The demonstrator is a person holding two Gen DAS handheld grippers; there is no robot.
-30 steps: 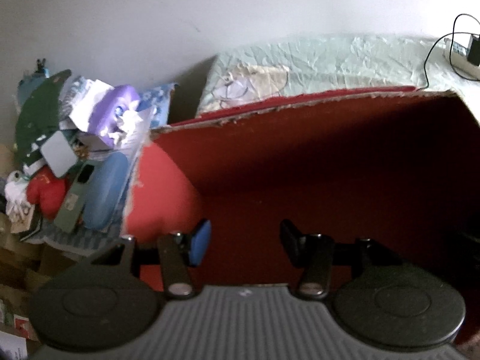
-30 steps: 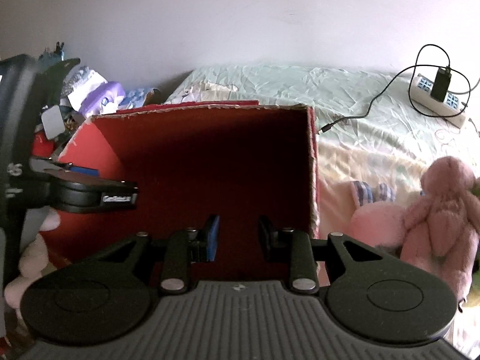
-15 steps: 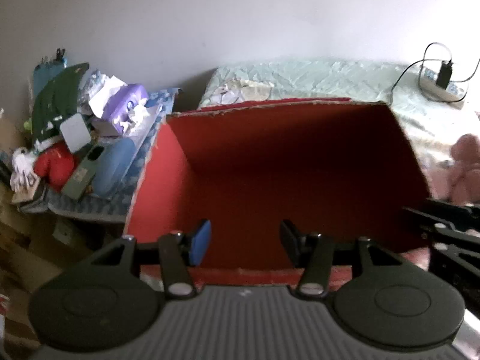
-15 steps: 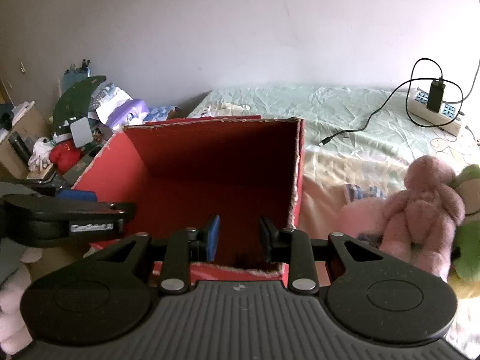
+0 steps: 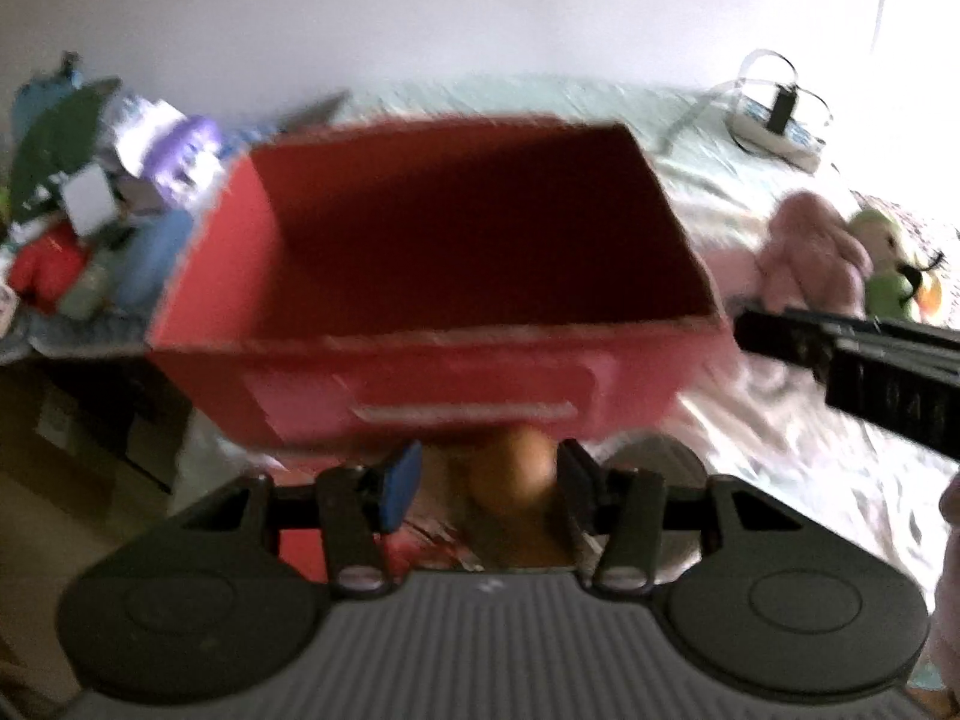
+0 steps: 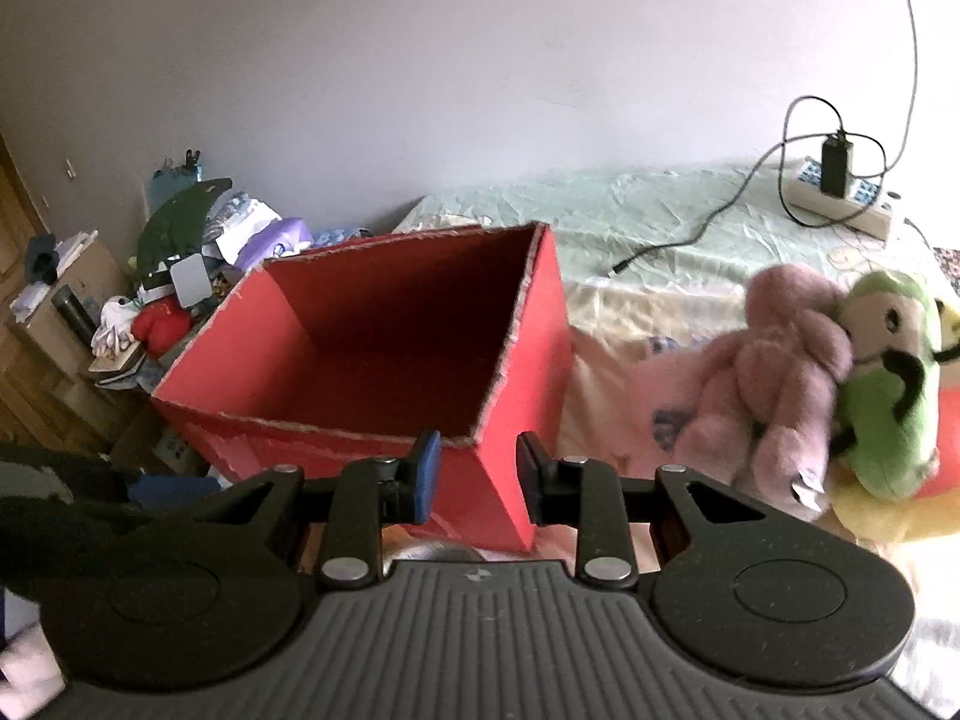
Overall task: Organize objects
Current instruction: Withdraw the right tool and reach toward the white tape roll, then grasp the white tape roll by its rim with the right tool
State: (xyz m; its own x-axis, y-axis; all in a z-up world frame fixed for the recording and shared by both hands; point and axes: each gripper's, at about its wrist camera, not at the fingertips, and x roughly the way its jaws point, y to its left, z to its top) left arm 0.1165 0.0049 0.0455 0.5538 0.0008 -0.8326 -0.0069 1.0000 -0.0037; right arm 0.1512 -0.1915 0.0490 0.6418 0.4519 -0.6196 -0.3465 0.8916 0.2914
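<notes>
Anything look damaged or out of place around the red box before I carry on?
The red cardboard box has ragged, frayed top edges, as if its flaps were torn off. It looks empty. The pink plush and green plush lie outside it on the bed sheet.

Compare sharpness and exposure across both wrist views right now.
Left wrist: motion-blurred, red box smeared, bed at right blown out. Right wrist: mostly sharp, slight blur on pink plush; box interior in deep shadow; fisheye bends the wall.

Motion blur smears the left view, so the orange-brown thing (image 5: pixel 510 468) below the box (image 5: pixel 420 372) cannot be told.
</notes>
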